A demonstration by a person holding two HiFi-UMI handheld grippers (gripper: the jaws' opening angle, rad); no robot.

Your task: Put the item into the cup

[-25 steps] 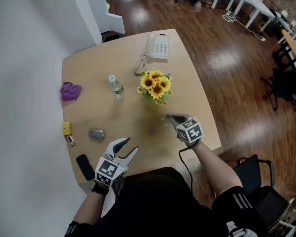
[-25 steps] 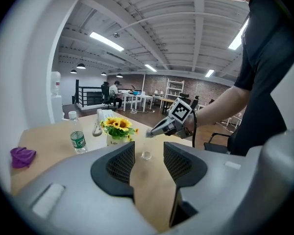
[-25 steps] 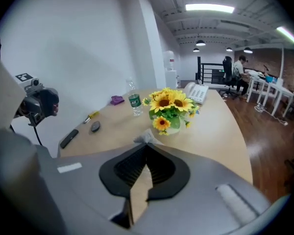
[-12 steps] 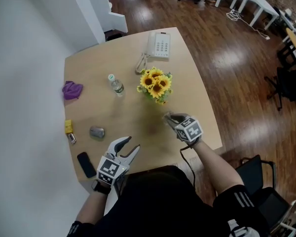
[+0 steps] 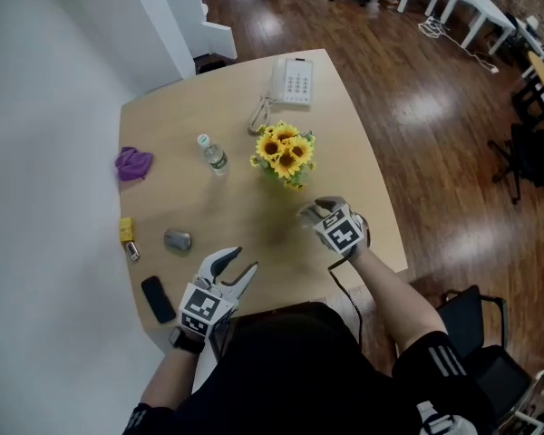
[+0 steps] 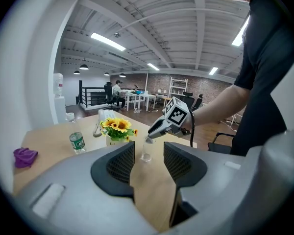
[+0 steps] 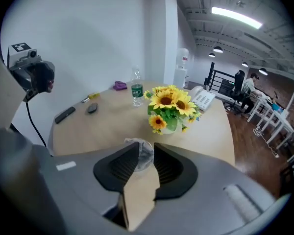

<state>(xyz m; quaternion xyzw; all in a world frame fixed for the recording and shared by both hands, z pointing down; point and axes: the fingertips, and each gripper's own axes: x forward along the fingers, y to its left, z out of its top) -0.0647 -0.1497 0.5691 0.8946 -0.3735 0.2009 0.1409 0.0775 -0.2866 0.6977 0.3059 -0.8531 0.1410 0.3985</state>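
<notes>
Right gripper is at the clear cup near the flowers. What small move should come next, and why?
Probably draw the right gripper up and back, away from the clear cup. Its fingers are opening with the cup standing upright between them on the table, so the cup looks set down. A clean retreat avoids tipping it.

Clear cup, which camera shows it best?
Left gripper view: the whole clear cup stands upright on the table, right claw at its rim. Right gripper view shows only its top between that claw's opening jaws; head view barely shows it.
</notes>
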